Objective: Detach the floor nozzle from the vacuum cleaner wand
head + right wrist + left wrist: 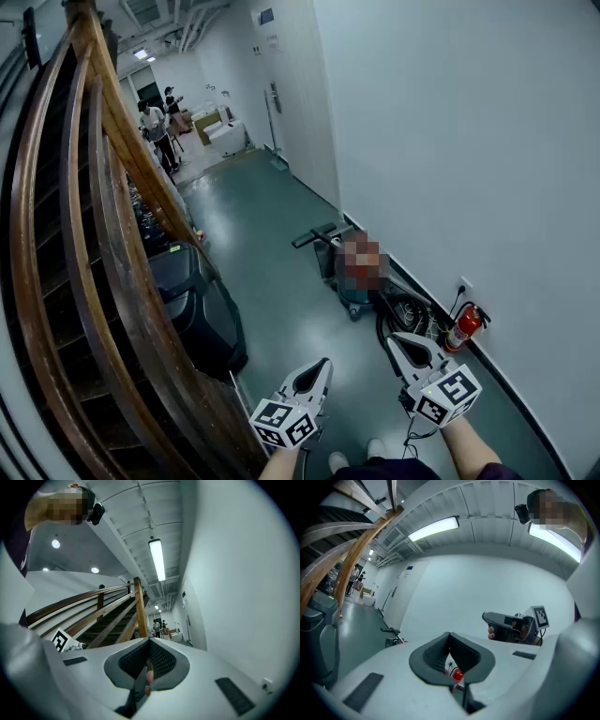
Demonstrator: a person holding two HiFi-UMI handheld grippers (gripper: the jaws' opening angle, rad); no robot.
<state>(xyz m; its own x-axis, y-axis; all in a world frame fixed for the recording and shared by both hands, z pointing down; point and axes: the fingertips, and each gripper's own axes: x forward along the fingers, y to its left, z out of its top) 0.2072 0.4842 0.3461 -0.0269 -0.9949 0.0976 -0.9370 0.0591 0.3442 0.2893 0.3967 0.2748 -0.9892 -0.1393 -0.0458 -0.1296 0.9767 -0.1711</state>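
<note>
Green floor (272, 216) runs along a white wall (450, 141), and the vacuum cleaner (354, 298) sits against that wall at centre frame. Its floor nozzle (314, 234) lies at the far, upper end, a dark bar slanting from lower left to upper right. The wand itself is too small to trace. Both tools wait at the bottom edge, jaws pressed together on nothing. The right hand-held gripper (405, 344) seems nearer than the left hand-held gripper (317, 368), and the nozzle is well apart from both, straight up-frame.
</note>
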